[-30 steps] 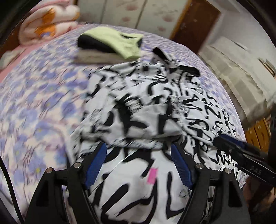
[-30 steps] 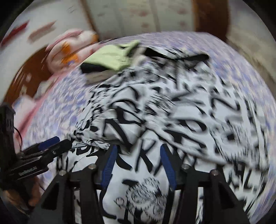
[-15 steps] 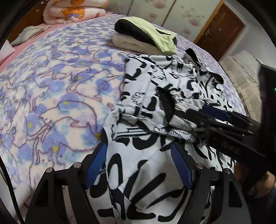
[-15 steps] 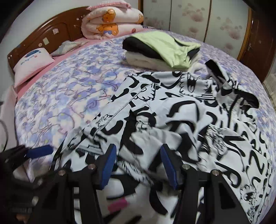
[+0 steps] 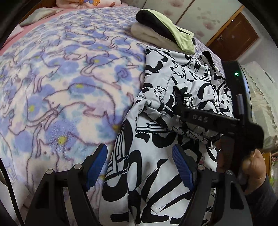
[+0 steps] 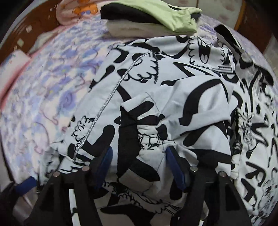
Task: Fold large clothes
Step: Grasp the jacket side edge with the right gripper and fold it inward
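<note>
A white garment with bold black print point(image 5: 156, 97) point(image 6: 173, 83) lies crumpled on the bed, its left edge folded over. My left gripper point(image 5: 139, 165) is open just above the garment's near left edge, with cloth lying loosely between its blue pads. My right gripper point(image 6: 139, 166) hovers low over a bunched fold with a black cuff point(image 6: 128, 139); its jaws are opening and the pads stand apart from the cloth between them. In the left wrist view the right gripper point(image 5: 199, 118) reaches in from the right, held by a hand point(image 5: 252, 166). The left gripper's blue fingertip point(image 6: 26, 184) shows at the lower left of the right wrist view.
A stack of folded clothes topped in pale green point(image 5: 165, 33) point(image 6: 151, 17) sits beyond the garment. The blue-and-pink fleece blanket point(image 5: 60, 78) point(image 6: 43, 87) spreads left. A rolled pink quilt point(image 6: 78, 10), pillow point(image 6: 10, 64) and wooden headboard point(image 6: 26, 31) lie at the far left.
Both grippers have come down closer to the garment's near left edge. The right gripper's fingers have spread wider, and it now reaches across the right side of the left wrist view.
</note>
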### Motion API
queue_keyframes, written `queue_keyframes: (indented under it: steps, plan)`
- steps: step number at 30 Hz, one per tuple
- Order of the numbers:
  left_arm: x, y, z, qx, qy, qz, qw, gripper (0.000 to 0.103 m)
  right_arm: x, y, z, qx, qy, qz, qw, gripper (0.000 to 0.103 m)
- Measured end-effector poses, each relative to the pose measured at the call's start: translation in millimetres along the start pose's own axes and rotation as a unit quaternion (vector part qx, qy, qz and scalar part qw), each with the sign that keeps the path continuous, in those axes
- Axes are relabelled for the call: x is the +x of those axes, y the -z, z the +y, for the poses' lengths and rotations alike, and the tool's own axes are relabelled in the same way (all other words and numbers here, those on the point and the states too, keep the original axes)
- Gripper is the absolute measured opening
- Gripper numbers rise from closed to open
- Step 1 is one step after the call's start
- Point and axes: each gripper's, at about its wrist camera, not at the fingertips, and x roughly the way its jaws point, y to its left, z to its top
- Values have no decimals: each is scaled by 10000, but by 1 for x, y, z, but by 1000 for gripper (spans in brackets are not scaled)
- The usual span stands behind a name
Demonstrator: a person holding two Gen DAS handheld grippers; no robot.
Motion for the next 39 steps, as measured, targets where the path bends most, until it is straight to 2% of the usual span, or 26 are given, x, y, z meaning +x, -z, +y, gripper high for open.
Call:
queue_keyframes:
  steps: [3, 4, 6, 8, 9, 11, 14, 16, 18, 20, 22, 24, 27, 30, 35, 39]
  plan:
    - [-1, 0, 0, 22, 1, -22, 10000, 75, 3, 2, 2, -51, 67, -99, 9999, 65]
    - [-2, 1, 0, 37, 0, -31, 10000, 76, 3, 2, -1, -1, 33, -132, 9999, 62]
    - [-3, 1, -2, 82, -10, -46, 10000, 75, 3, 0, -9, 122, -35, -157, 9998, 38]
    - [-6, 3, -4, 124, -14, -54, 9999, 75, -2, -2, -19, 230, -131, -153, 9995, 27]
    - [-7, 4, -5, 148, -17, -56, 9999, 75, -8, -2, -26, 353, -337, -153, 9987, 21]
    - [-9, 5, -9, 226, -32, -73, 9997, 75, -25, -4, -37, 472, -558, -290, 9969, 18]
    - [-12, 5, -16, 341, -43, -115, 9993, 75, -76, -3, -60, 639, -892, -887, 9900, 17]
    - [-15, 5, -21, 429, -31, -157, 9989, 75, -115, 4, -87, 917, -1085, -1338, 9808, 17]
    - [-17, 5, -26, 521, -23, -209, 9984, 75, -150, 20, -130, 1375, -1212, -1722, 9679, 17]
    - [-18, 6, -33, 630, -8, -233, 9977, 75, -163, 44, -173, 1859, -1233, -1815, 9578, 20]
    - [-15, 6, -39, 731, 7, -213, 9971, 75, -156, 70, -213, 2356, -1068, -1649, 9518, 29]
    - [-11, 8, -46, 851, 2, -163, 9962, 75, -134, 99, -249, 2883, -774, -1191, 9469, 40]
    - [-3, 5, -57, 1044, -32, -91, 9945, 75, -102, 139, -284, 3439, -733, -546, 9345, 40]
    - [6, -7, -65, 1189, -78, -47, 9929, 75, -93, 158, -297, 3602, -855, -523, 9275, 40]
    - [23, -50, -74, 1321, -162, -88, 9911, 75, -90, 148, -300, 3611, -1144, -806, 9220, 49]
    - [53, -95, -78, 1267, -242, 59, 9916, 76, -73, 117, -305, 3526, -1242, -836, 9237, 49]
